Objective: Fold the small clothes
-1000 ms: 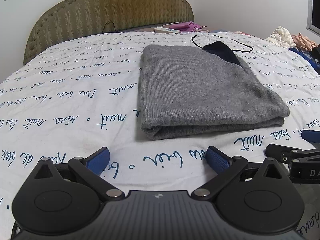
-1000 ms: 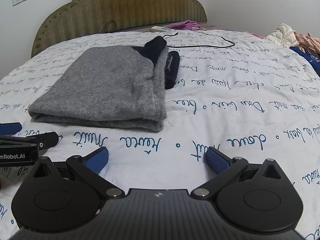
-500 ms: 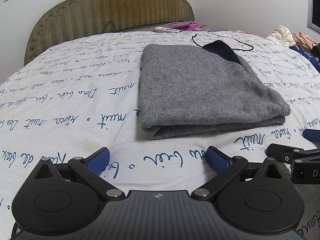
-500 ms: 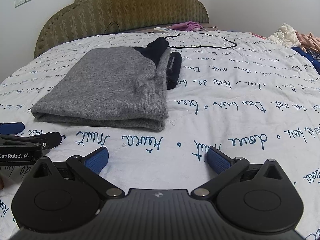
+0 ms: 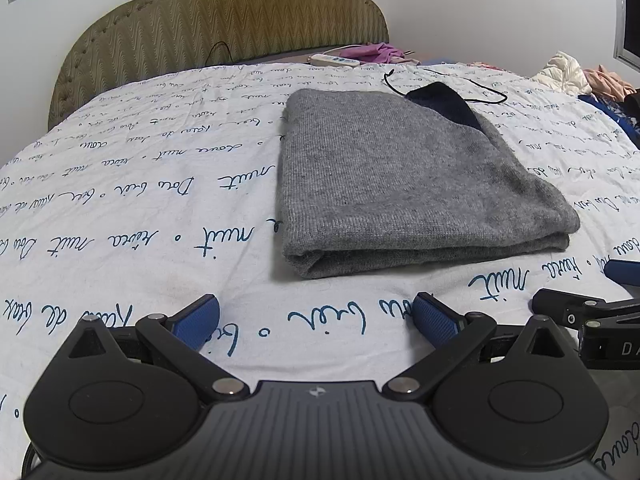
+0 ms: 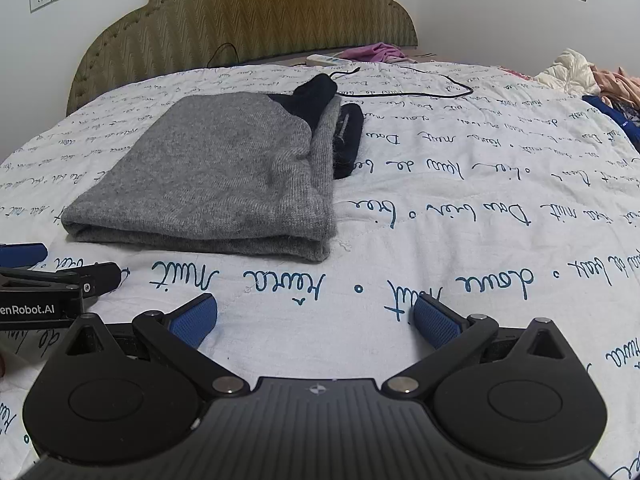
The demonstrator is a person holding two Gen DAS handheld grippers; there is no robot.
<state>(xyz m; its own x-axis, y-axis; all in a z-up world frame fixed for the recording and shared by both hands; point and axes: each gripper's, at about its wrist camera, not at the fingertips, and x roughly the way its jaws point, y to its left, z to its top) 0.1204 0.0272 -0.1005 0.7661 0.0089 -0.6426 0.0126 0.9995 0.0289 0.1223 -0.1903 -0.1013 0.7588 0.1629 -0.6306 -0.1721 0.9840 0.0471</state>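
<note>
A grey knitted garment (image 5: pixel 404 176) (image 6: pixel 224 176) lies folded into a flat rectangle on the bed, with a dark navy part (image 5: pixel 442 102) (image 6: pixel 314 98) showing at its far end. My left gripper (image 5: pixel 316 318) hovers open just in front of the fold's near edge, nothing between its blue pads. My right gripper (image 6: pixel 316 318) is open too, to the right of the garment's near corner, and holds nothing. Each gripper shows at the edge of the other's view.
The bed sheet (image 5: pixel 120 208) is white with blue script. A black cable (image 6: pixel 420 88) loops behind the garment. A padded headboard (image 5: pixel 224 12) stands at the back, with a power strip (image 5: pixel 334 60) and pink cloth near it. More clothes (image 6: pixel 580 74) pile at the far right.
Both grippers have drifted slightly back from the garment and stay open. The folded garment has not moved.
</note>
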